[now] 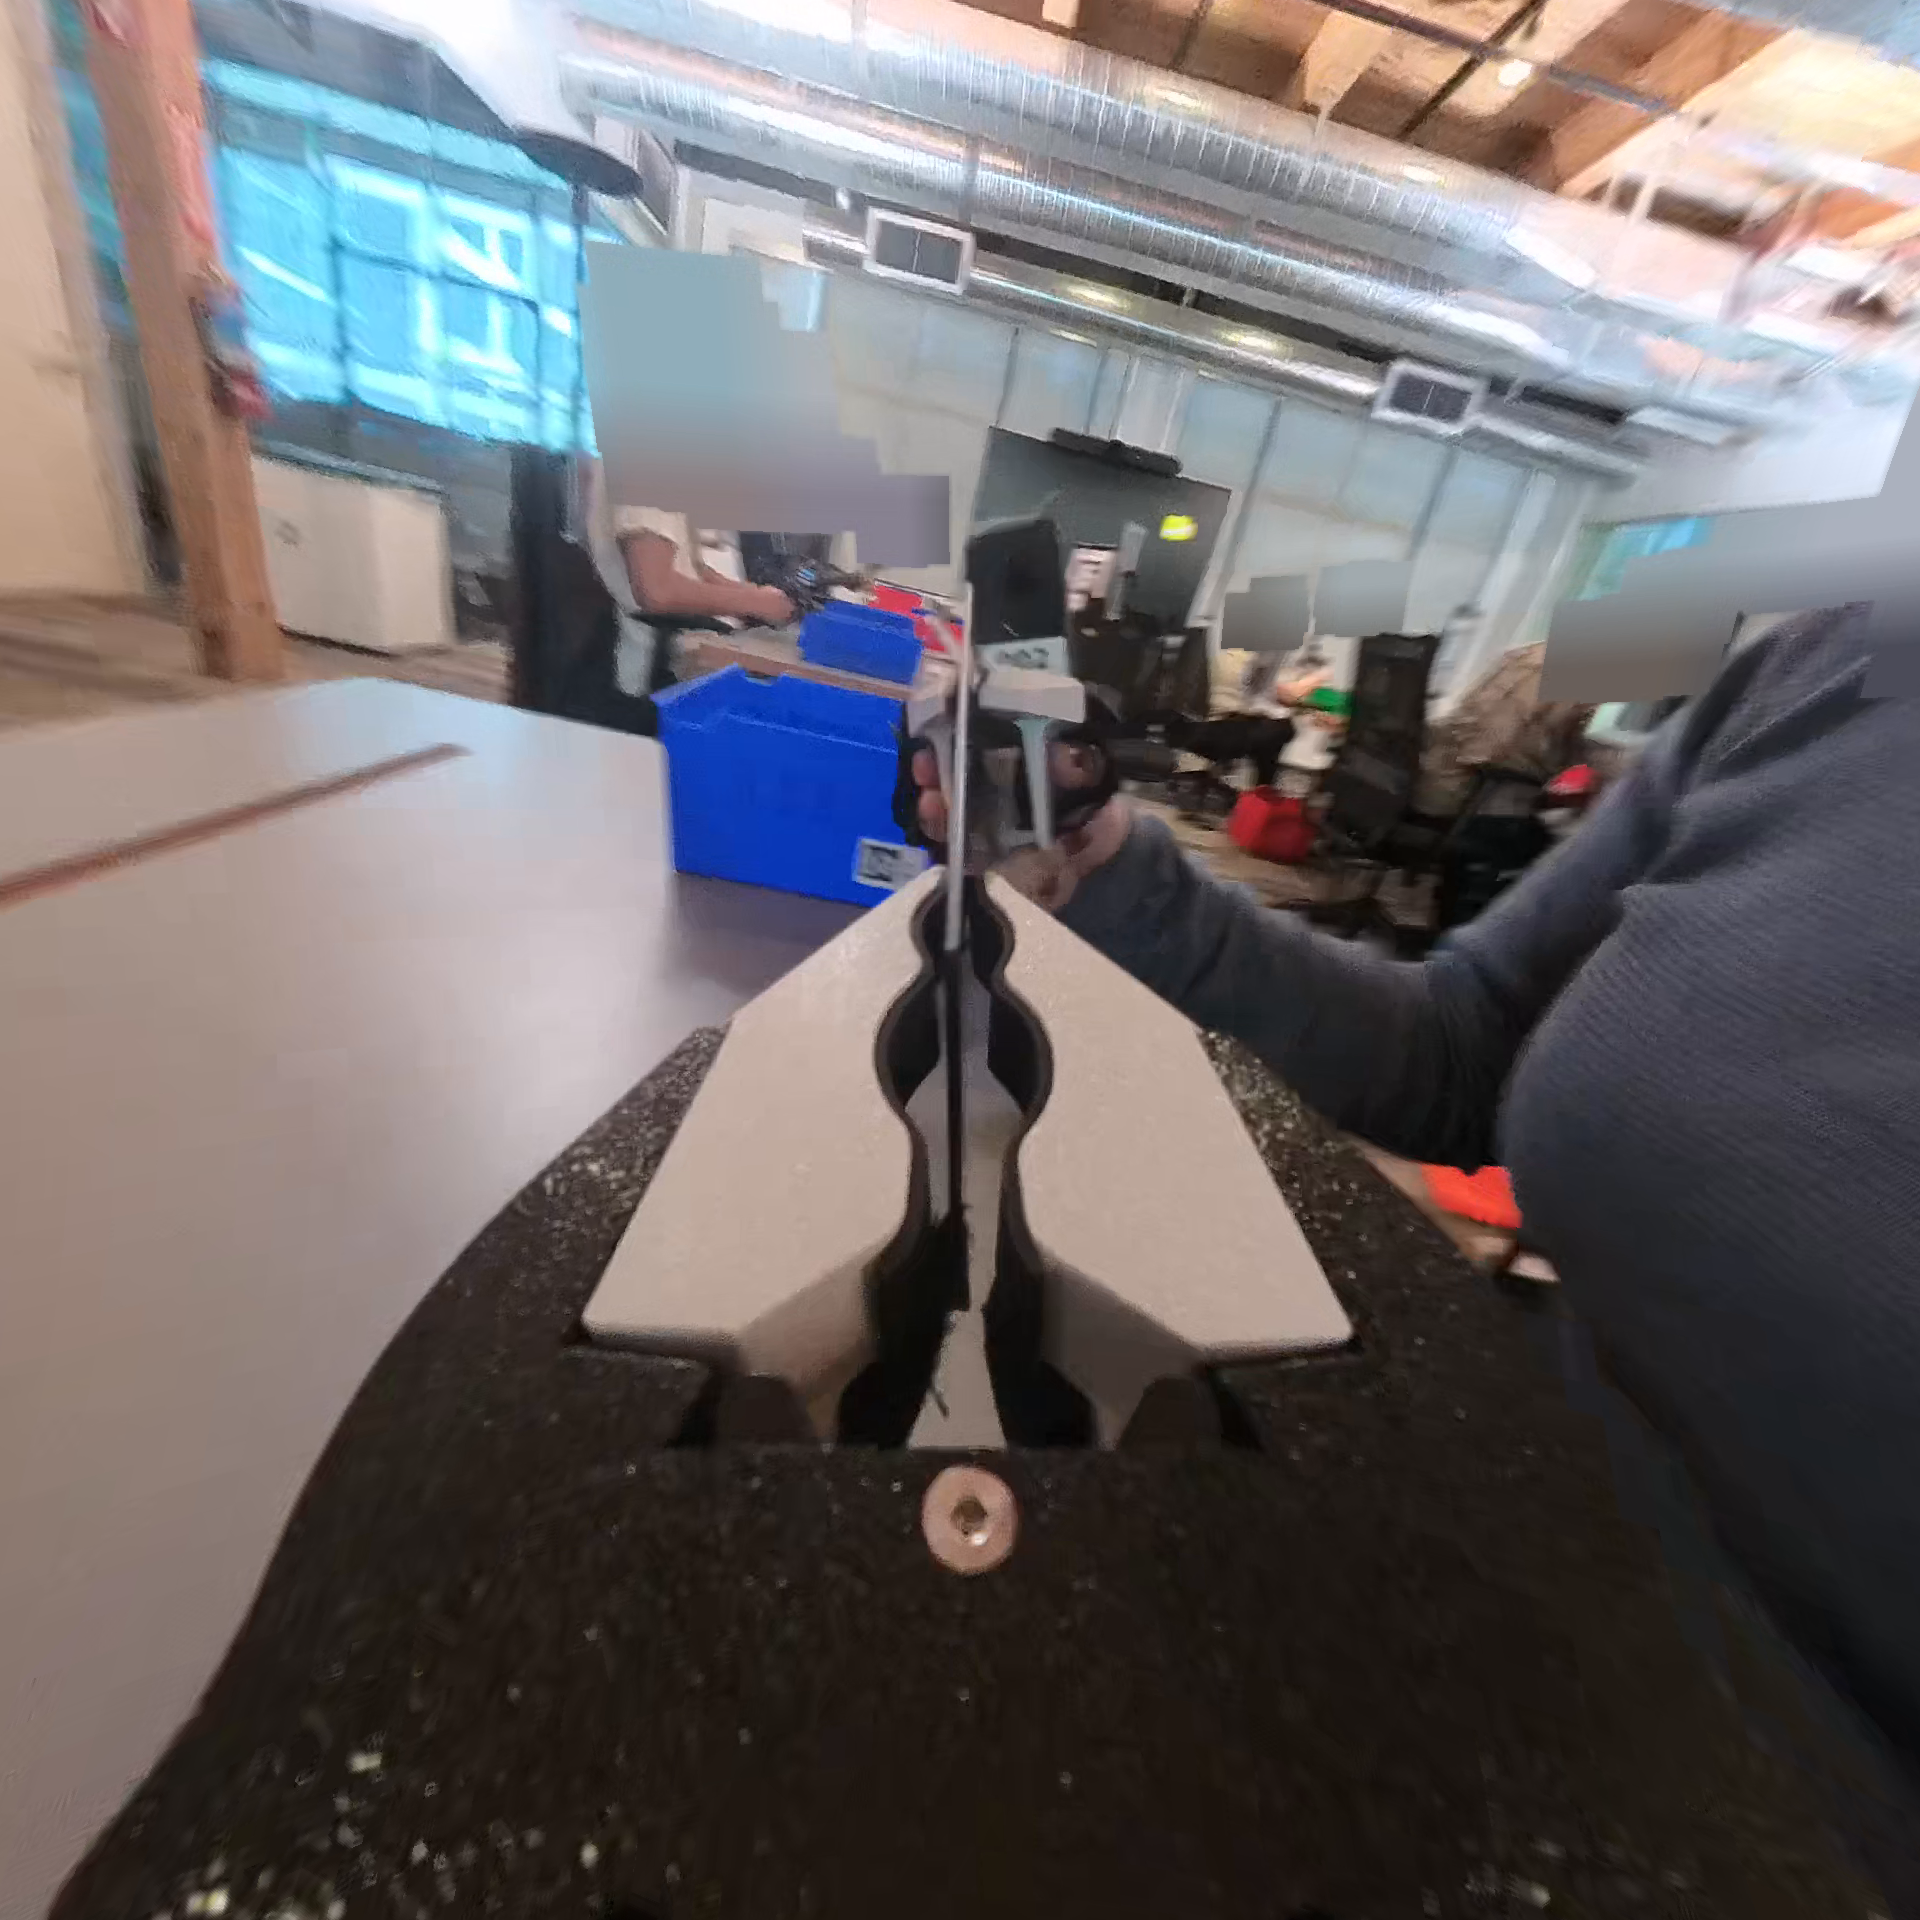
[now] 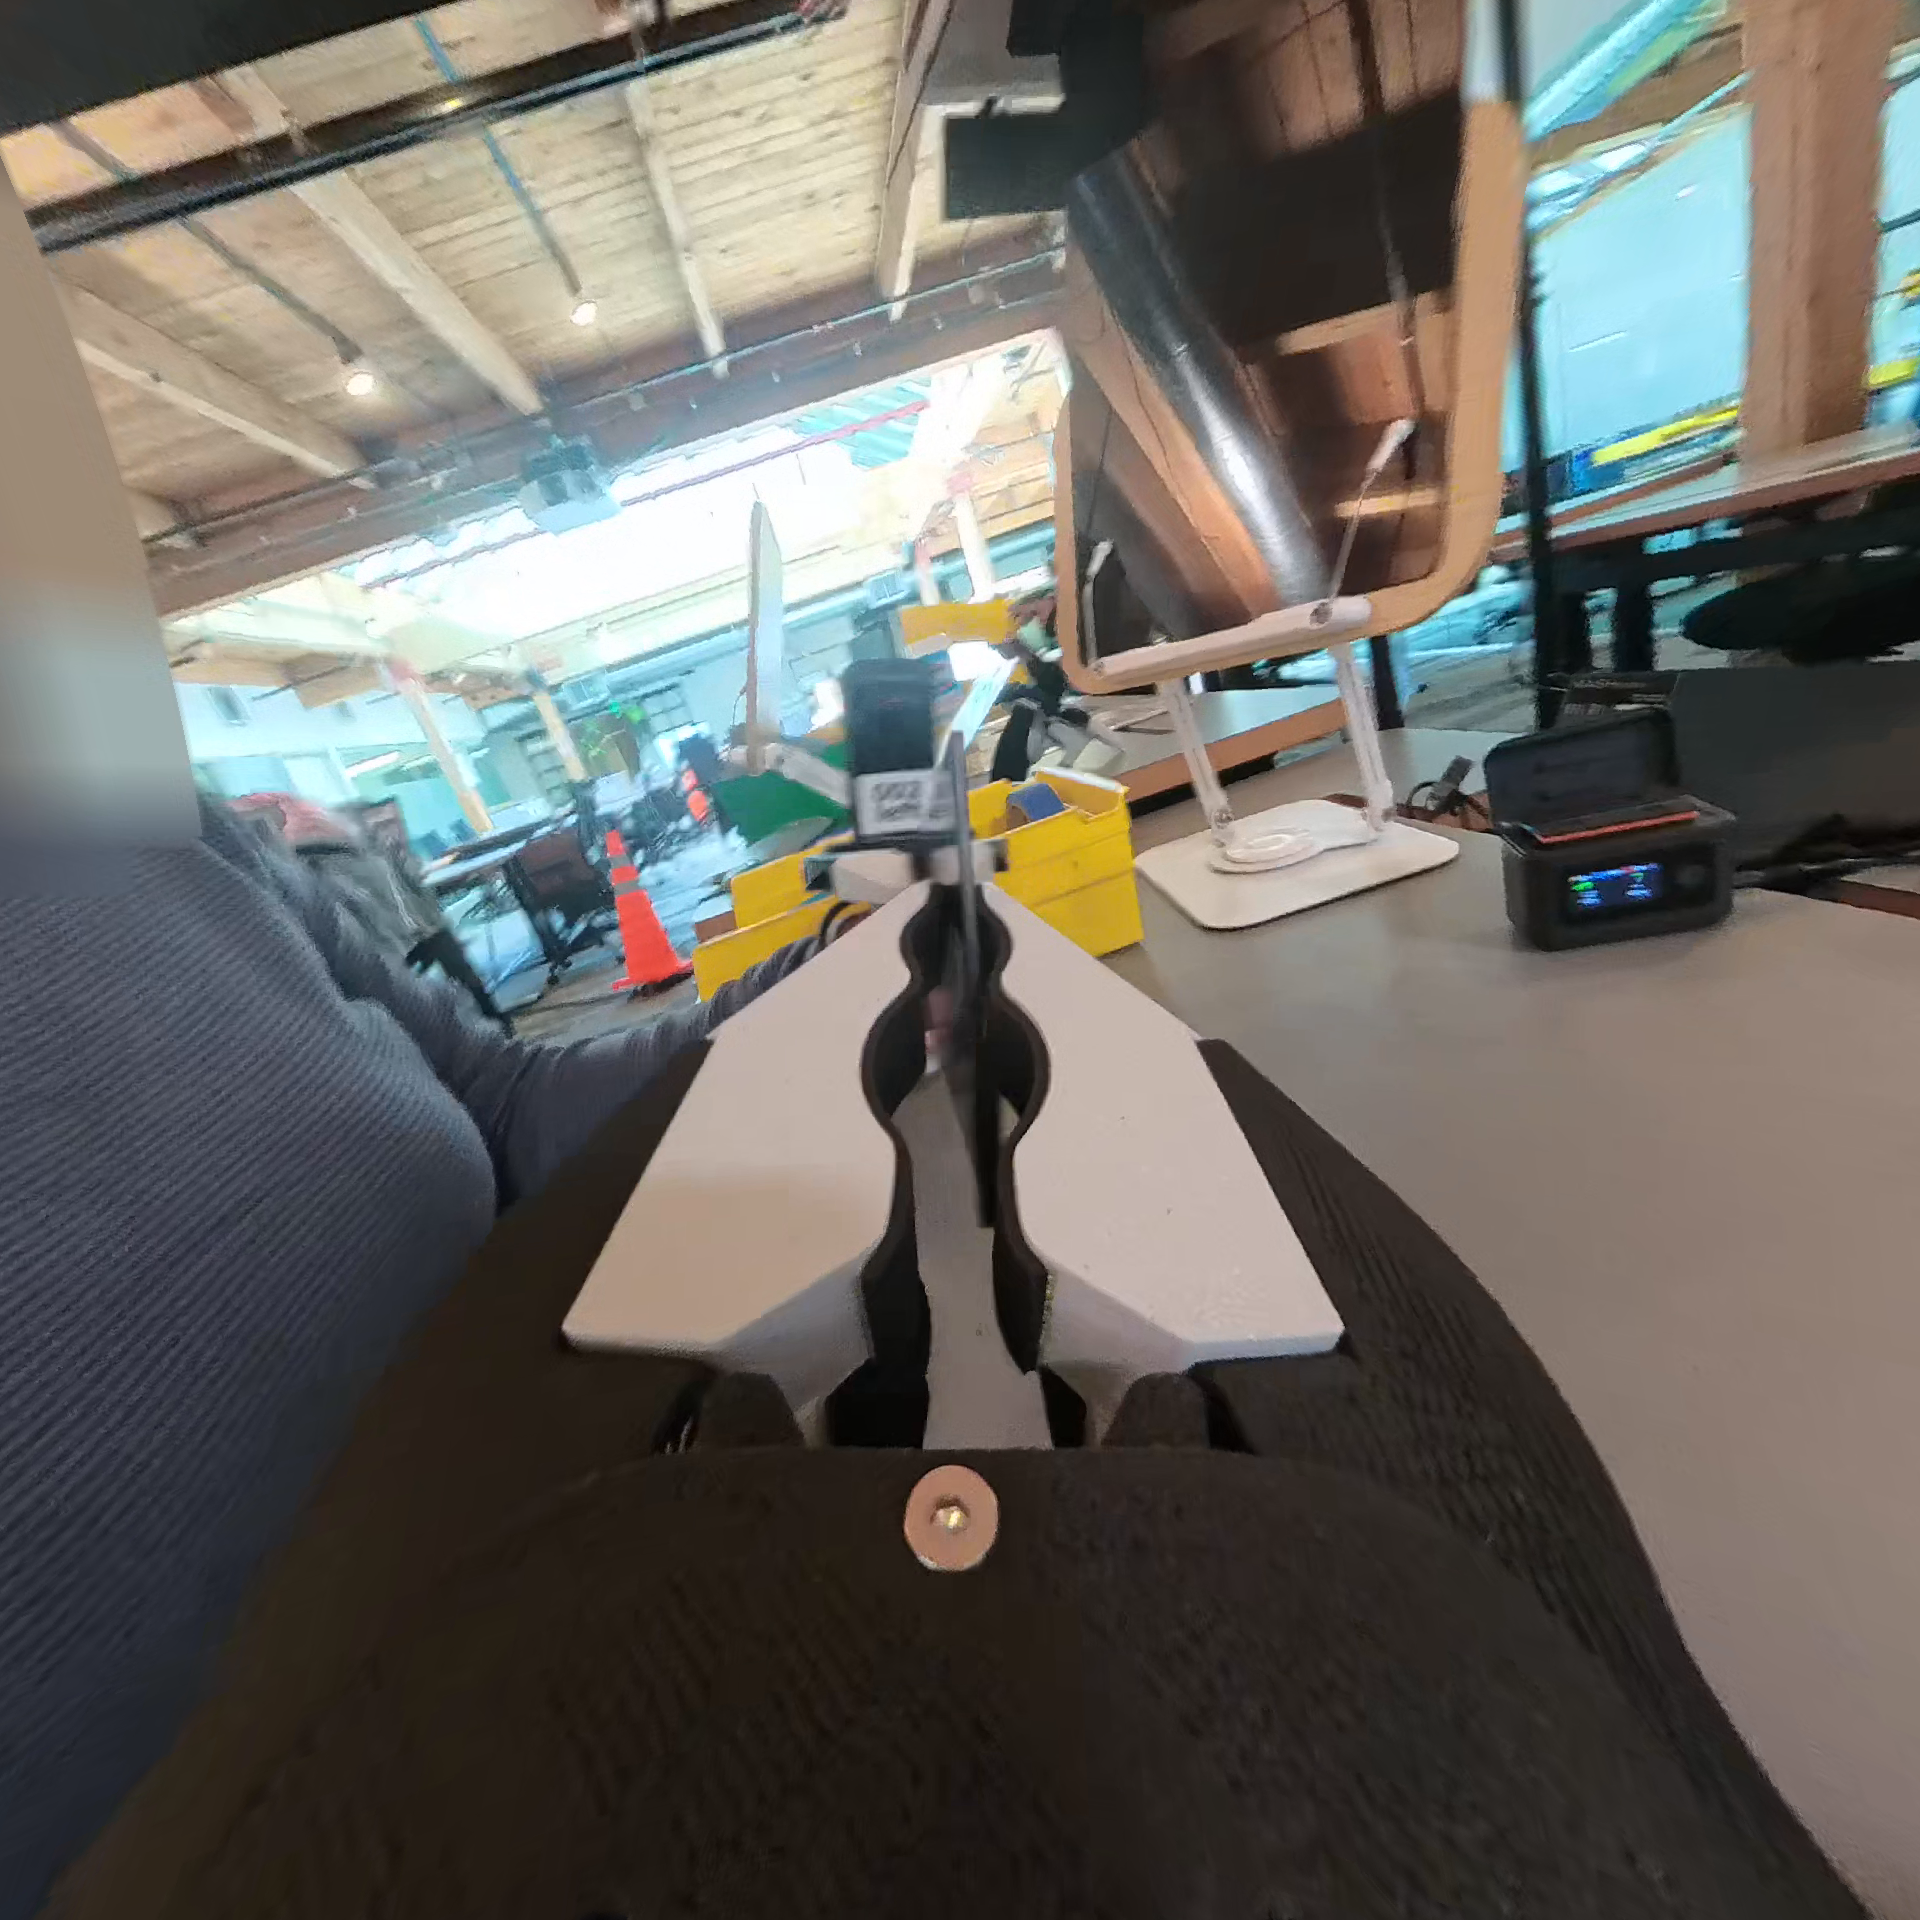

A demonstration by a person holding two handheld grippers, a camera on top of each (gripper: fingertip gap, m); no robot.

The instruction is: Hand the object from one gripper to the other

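A thin flat dark object (image 1: 956,997) stands edge-on between my two grippers, which face each other above the grey table (image 1: 312,987). My left gripper (image 1: 961,894) is shut on its near end. My right gripper (image 1: 987,790) shows farther off in the left wrist view, held by a hand, with the object's pale far edge running up between its fingers. In the right wrist view my right gripper (image 2: 956,899) is shut on the same object (image 2: 966,1039), which lies against its right finger. The left gripper (image 2: 914,868) sits just beyond its tips.
A blue bin (image 1: 779,790) stands on the table behind the grippers. A yellow bin (image 2: 1060,873), a white stand (image 2: 1299,852) holding a wood-framed panel and a black case with a small screen (image 2: 1610,883) stand on the other side. The person's blue-grey sleeve (image 1: 1299,997) reaches in. One gripper's finger ends stand about 10 centimeters off the other's.
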